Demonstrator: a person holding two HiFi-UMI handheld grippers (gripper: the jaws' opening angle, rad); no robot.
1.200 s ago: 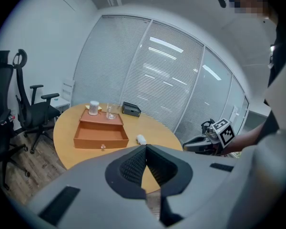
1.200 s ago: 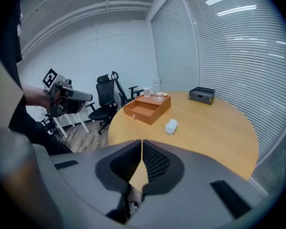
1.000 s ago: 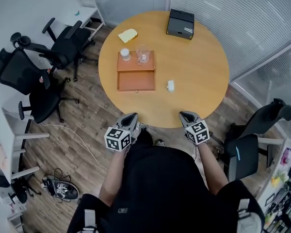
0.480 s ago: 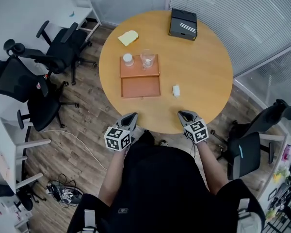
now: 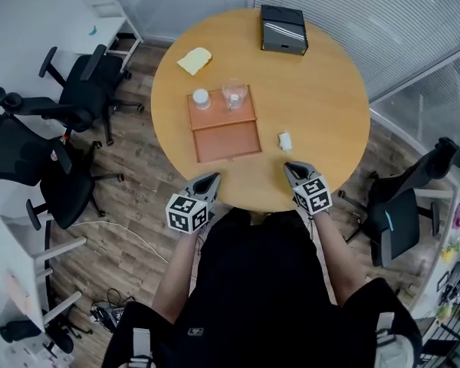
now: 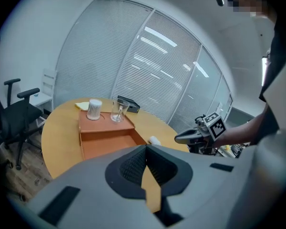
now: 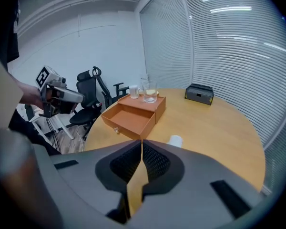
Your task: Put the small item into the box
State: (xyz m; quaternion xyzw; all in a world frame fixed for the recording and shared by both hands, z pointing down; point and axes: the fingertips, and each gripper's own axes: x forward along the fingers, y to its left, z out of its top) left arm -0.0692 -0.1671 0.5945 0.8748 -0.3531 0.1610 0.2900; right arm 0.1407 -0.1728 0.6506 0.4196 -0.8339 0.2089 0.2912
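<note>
The small white item point(image 5: 285, 141) lies on the round wooden table point(image 5: 322, 90), just right of the orange box point(image 5: 228, 140), whose open drawer faces me. It also shows in the left gripper view as the small item point(image 6: 154, 140) and in the right gripper view as the small item point(image 7: 175, 140). My right gripper point(image 5: 289, 167) hovers over the table's near edge, a little short of the item, jaws shut and empty. My left gripper point(image 5: 211, 178) is at the near edge in front of the drawer, jaws together with nothing held.
On the box's top stand a glass point(image 5: 232, 94) and a white cylinder point(image 5: 201, 98). A yellow piece point(image 5: 195, 60) and a black case point(image 5: 284, 29) lie at the table's far side. Office chairs point(image 5: 69, 113) stand to the left, another chair point(image 5: 402, 205) to the right.
The head view has shifted, so the table sits nearer the grippers. Both grippers now reach over the near edge, the right one closer to the small item. Jaws unchanged.
</note>
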